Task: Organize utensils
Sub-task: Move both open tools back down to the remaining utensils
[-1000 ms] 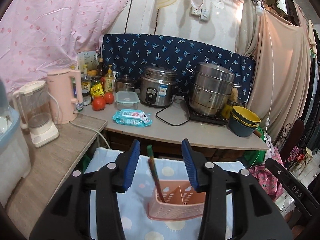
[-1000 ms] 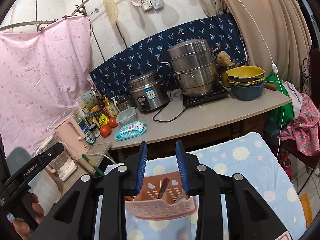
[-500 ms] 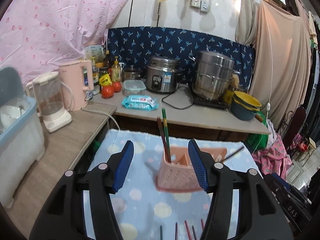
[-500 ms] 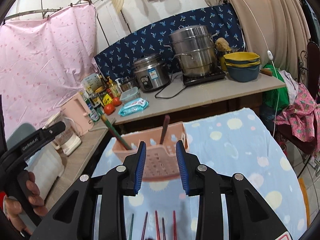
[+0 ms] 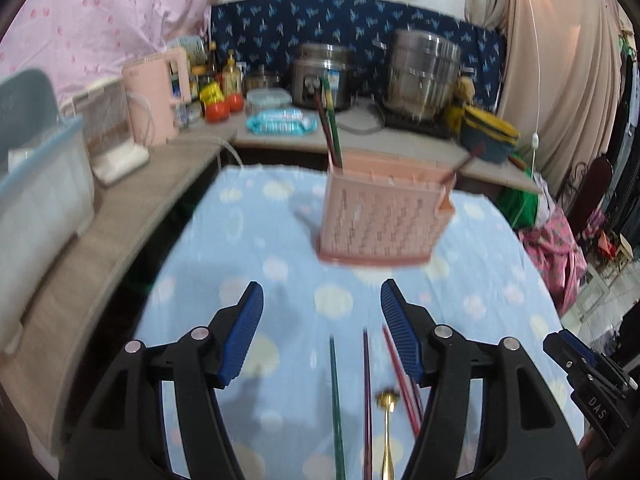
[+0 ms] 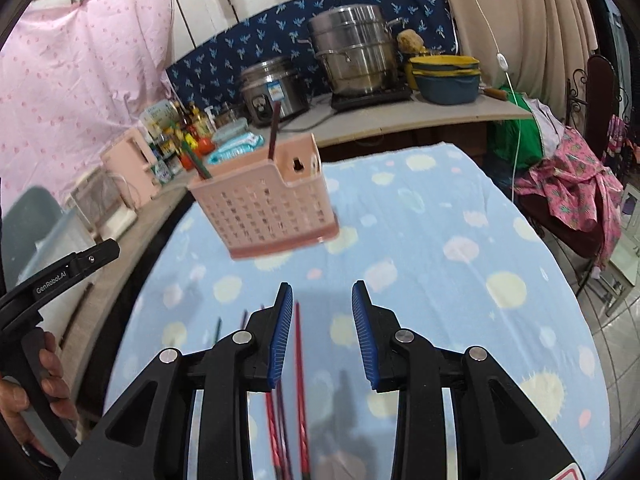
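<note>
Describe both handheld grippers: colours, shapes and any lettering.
The left gripper and the right gripper match: angular black plastic arms with triangular cut-outs and silver pivot screws, ending in blue ribbed pads. The left gripper's body is marked "GenRobot.AI" in the right wrist view; the right gripper's shows "DAS" in the left wrist view. No sleeves or cables are visible.

A table covered with a light blue cloth [image 6: 460,220] dotted with pale circles. On it stands a pink slotted utensil basket [image 5: 380,224]. Loose chopsticks [image 5: 335,400] and a gold-handled utensil [image 5: 386,432] lie near the front edge.
</note>
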The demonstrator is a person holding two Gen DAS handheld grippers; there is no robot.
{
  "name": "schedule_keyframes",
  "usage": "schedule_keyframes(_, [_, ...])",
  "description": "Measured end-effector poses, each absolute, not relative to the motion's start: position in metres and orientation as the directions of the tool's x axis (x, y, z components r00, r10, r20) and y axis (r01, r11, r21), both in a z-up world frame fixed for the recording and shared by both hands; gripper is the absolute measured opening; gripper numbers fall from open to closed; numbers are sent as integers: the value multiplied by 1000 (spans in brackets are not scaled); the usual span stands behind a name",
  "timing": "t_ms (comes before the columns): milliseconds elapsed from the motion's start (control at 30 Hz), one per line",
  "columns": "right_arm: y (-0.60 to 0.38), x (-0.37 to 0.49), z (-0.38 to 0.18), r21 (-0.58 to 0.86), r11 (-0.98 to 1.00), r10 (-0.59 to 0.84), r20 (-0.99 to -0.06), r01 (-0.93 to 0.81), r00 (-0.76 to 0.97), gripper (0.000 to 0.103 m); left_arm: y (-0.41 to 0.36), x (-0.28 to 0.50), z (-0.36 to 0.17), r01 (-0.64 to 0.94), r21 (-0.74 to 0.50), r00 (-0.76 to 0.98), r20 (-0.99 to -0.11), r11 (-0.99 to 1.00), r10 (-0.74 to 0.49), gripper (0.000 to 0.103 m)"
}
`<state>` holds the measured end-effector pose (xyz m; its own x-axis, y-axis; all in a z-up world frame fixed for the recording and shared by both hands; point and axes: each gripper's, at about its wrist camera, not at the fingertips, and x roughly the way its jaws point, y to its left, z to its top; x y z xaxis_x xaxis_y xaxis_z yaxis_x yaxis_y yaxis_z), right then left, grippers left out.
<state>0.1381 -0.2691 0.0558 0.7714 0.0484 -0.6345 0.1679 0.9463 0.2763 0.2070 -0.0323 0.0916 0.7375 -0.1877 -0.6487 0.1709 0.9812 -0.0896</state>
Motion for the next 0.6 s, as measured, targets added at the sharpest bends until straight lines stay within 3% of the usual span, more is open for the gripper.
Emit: schedule_keyframes(600, [-225, 75, -33, 239, 963, 116, -783, 124, 611, 31, -14, 123, -8, 162, -118, 557, -808, 980, -189, 58])
